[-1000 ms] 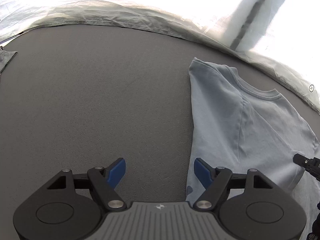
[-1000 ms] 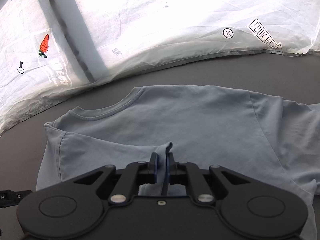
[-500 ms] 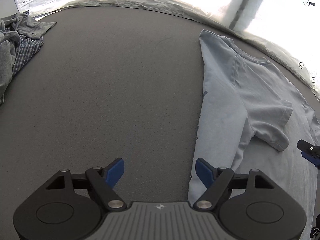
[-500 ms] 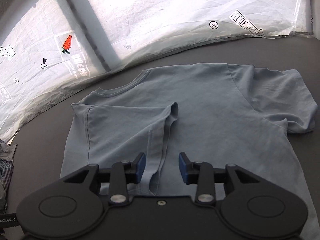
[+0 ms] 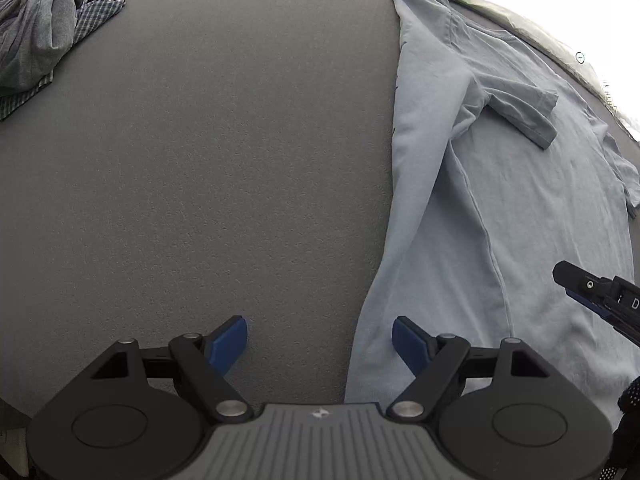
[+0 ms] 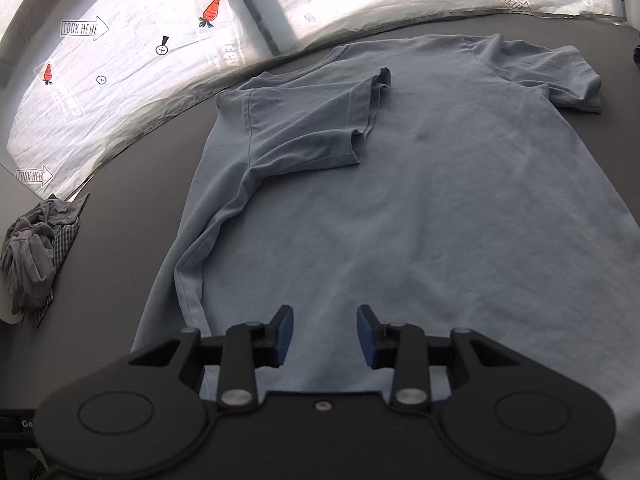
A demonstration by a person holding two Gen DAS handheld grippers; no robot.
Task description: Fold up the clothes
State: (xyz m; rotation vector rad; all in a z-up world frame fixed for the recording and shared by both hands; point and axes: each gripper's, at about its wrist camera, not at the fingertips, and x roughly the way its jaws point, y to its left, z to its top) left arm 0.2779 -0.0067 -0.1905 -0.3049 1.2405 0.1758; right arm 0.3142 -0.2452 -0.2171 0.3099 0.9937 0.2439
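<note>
The light-blue T-shirt (image 6: 420,208) lies flat on the dark grey bench (image 5: 220,160), filling the centre and right of the right wrist frame and the right third of the left wrist frame. One sleeve (image 6: 312,128) is already folded inward across the chest; the other sleeve (image 6: 560,76) lies spread out at the upper right of the right wrist frame.

Orientation: the collar (image 6: 340,54) points toward the top of the right wrist frame, at the bright plastic sheet (image 6: 120,92). The hem end is at the bottom of that frame and is hidden behind the gripper body. The long axis therefore runs collar to hem, bottom to top in both frames.

Jaw state: the right gripper (image 6: 325,336) hangs over the lower body of the shirt, jaws parted, nothing between the pads. The left gripper (image 5: 320,340) has its jaws spread wide and empty, straddling the folded side edge (image 5: 396,220) of the shirt where it meets bare bench.

Likely faults from here:
- The folded side edge narrows and wanders toward the hem. A pinch taken there may catch one layer only, and the fold would open on lifting.
- If the two grippers lift unevenly, the folded sleeve could slide off the chest.
- Dragging cloth across the bench would probably wrinkle the body panel or skew the long axis.
- The pile of grey and checked clothes (image 6: 32,256) sits well apart at the left; interference seems unlikely.
</note>
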